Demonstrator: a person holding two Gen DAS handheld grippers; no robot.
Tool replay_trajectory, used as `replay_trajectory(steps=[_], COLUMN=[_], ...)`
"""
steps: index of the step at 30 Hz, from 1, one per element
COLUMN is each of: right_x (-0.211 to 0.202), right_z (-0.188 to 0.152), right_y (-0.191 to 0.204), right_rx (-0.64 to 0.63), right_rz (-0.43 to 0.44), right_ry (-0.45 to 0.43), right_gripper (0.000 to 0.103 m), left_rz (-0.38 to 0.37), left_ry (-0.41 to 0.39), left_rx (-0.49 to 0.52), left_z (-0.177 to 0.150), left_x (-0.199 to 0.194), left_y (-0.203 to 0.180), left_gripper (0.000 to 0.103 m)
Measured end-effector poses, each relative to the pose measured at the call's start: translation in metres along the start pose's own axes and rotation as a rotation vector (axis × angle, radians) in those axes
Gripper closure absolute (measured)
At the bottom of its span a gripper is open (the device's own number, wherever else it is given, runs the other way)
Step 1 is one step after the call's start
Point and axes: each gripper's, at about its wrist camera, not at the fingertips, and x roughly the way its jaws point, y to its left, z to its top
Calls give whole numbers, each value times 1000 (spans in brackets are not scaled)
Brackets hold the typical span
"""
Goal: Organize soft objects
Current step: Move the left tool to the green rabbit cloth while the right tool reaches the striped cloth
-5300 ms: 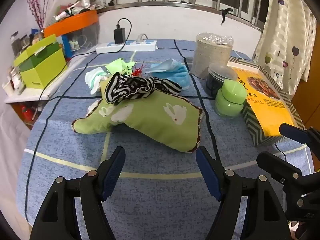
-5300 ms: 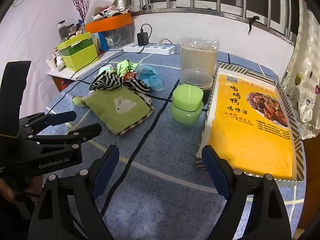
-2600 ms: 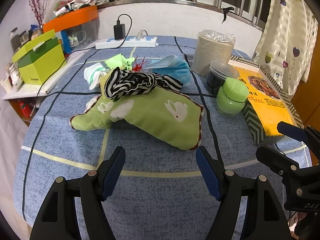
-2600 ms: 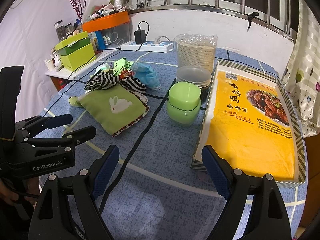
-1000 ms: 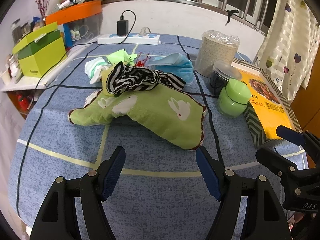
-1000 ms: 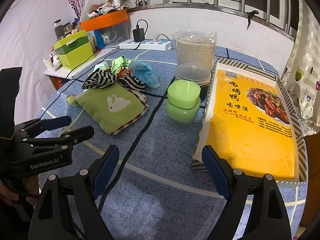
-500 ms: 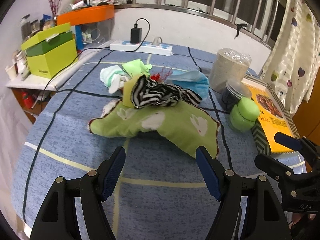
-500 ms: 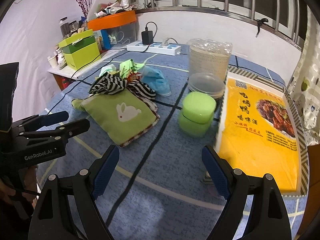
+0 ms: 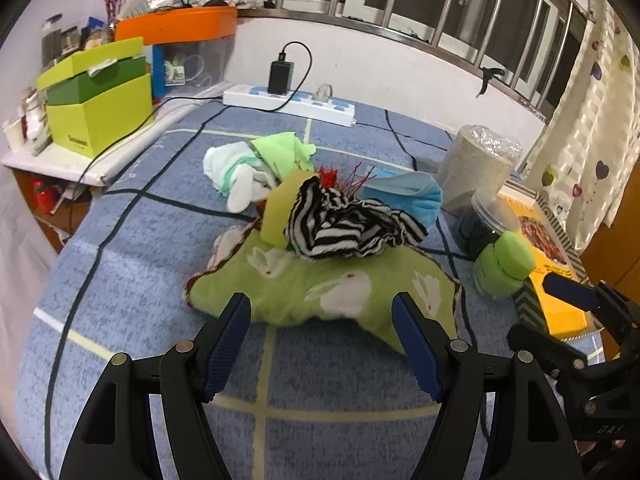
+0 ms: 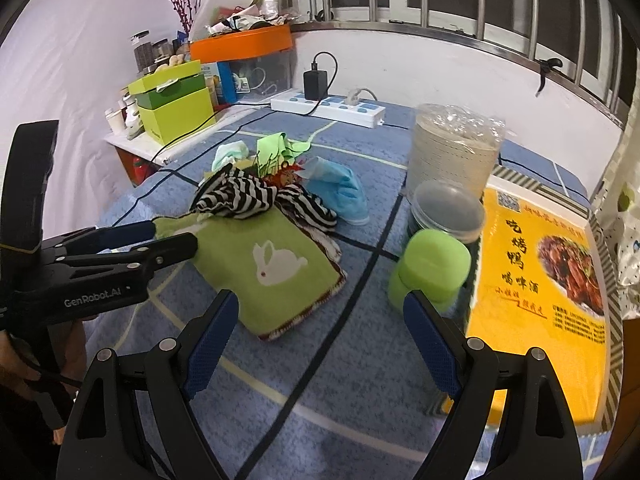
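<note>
A green rabbit-print cloth lies on the blue tablecloth, with a black-and-white striped cloth heaped on its far edge. Behind them lie a blue face mask, white socks and a light green cloth. My left gripper is open and empty, its tips just short of the rabbit cloth's near edge. My right gripper is open and empty, over the tablecloth between the rabbit cloth and a green jar. The striped cloth and the left gripper also show in the right wrist view.
A yellow printed box lies at the right edge. Stacked clear containers and a wrapped stack of paper plates stand behind the jar. A power strip with a charger lies at the back. A green box stands far left.
Both grippers have moved forward toward the pile of cloths, which now looks larger and closer. Both stay open. The cloths have not moved.
</note>
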Motion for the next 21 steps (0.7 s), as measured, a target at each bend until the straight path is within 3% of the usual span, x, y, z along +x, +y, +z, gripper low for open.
replay_trajectory(steps=[8, 10, 12, 14, 17, 21], right_x=[12, 14, 17, 22, 30, 41], right_z=[12, 13, 17, 21, 29, 40], right_y=[4, 5, 6, 9, 15, 23], right_rx=[-17, -18, -24, -35, -53, -66], right_rz=[7, 8, 9, 14, 36, 86], right_ry=[2, 1, 1, 0, -10, -20], right_gripper=[18, 18, 18, 18, 18, 21], left_rz=[-2, 2, -12, -52, -57, -77], left_ry=[33, 39, 44, 58, 53, 38], left_rx=[14, 16, 25, 9, -1, -26], left_z=[5, 5, 4, 3, 1, -1], left_x=[26, 30, 33, 35, 32, 22], left_y=[-4, -4, -5, -2, 1, 9], left_gripper=[30, 37, 61, 72, 81, 85])
